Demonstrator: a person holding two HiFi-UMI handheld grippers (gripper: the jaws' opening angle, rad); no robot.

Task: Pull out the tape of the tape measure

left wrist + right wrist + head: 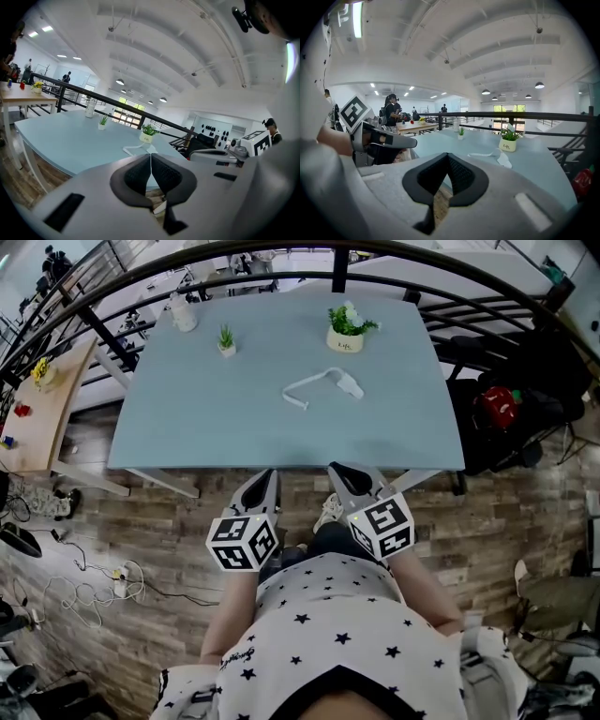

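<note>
Two claws, both pinched shut on nothing: the left gripper [268, 476] and right gripper [337, 471] hang side by side over the floor, just short of the table [169, 427] edge. The tape measure [345, 383] lies well beyond them near the table's middle, a white case with a strip of tape looping to its left, its markings too small to read. Behind it stand a small plant [226, 339] and a big plant [347, 329]. A pale thing [183, 313] at the far left corner is too blurred to name.
</note>
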